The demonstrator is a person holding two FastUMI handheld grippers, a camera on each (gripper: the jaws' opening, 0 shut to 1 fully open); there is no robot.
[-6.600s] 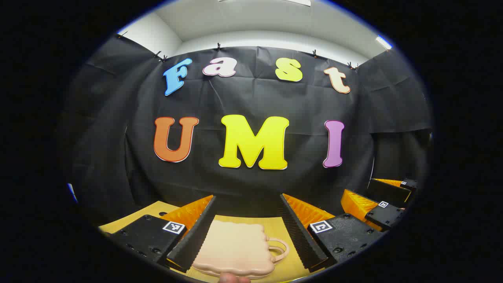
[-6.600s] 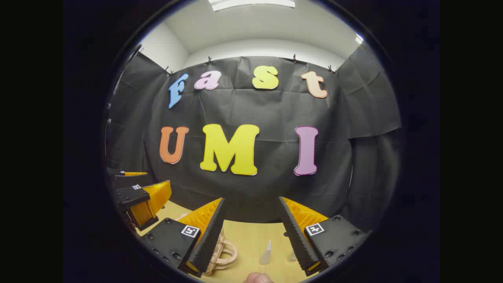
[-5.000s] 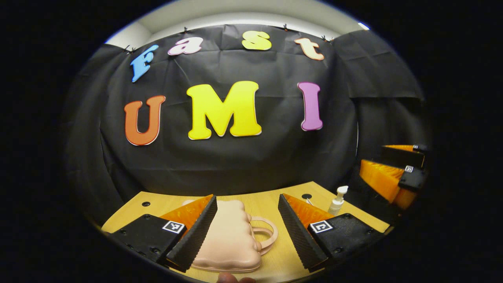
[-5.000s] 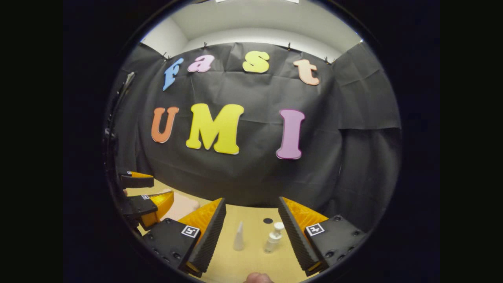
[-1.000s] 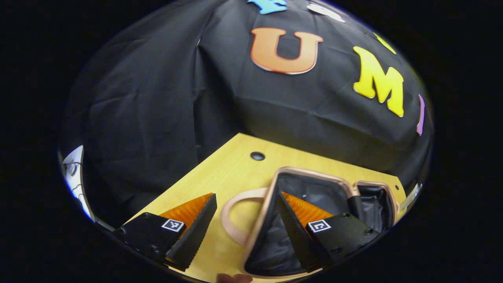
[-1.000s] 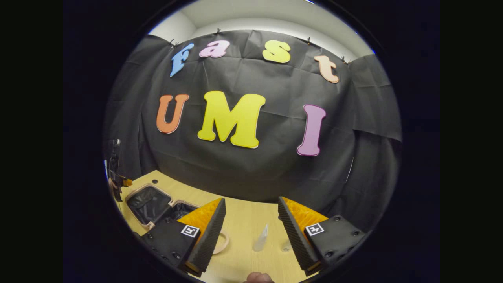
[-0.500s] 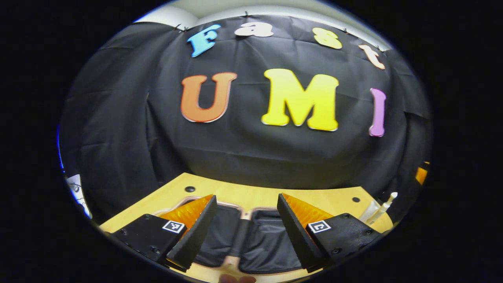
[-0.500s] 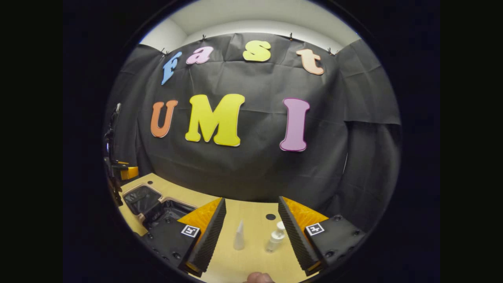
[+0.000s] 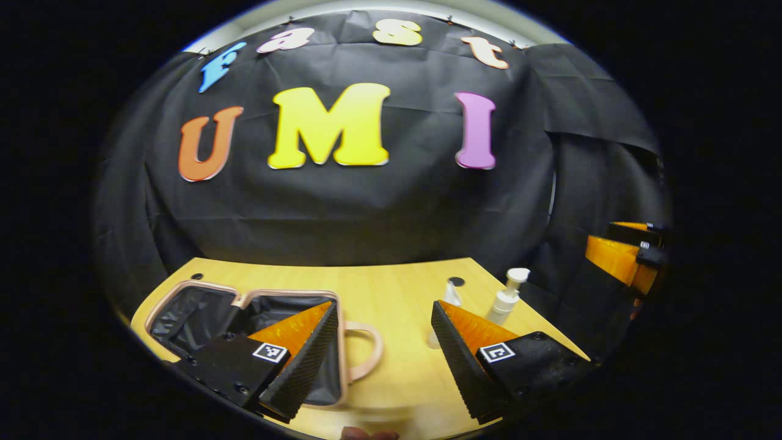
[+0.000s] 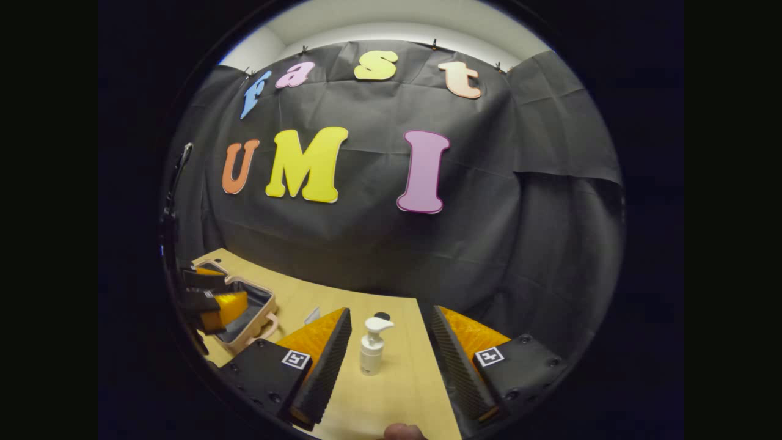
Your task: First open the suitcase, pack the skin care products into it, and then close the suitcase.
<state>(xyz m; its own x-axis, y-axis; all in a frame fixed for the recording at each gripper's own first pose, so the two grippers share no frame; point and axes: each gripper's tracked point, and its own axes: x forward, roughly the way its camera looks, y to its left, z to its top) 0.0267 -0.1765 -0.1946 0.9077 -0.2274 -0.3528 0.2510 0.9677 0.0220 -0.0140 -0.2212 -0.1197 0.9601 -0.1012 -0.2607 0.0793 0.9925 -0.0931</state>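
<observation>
Now the suitcase [image 9: 201,318] lies open on the bench [image 9: 391,299]; both hand-held grippers, left [image 9: 383,354] and right [image 10: 391,360], gape empty, the pump bottle [image 10: 371,345] upright between the right's fingers, seemingly untouched.

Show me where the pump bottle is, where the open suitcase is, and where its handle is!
pump bottle [image 10: 371,353]: right gripper view, on the white body below the pump head.
suitcase [image 9: 197,286]: left gripper view, on the pink rim of the far half.
handle [image 9: 374,354]: left gripper view, on the pink loop's outer curve.

The suitcase [image 9: 201,315], shut earlier, now lies open.
</observation>
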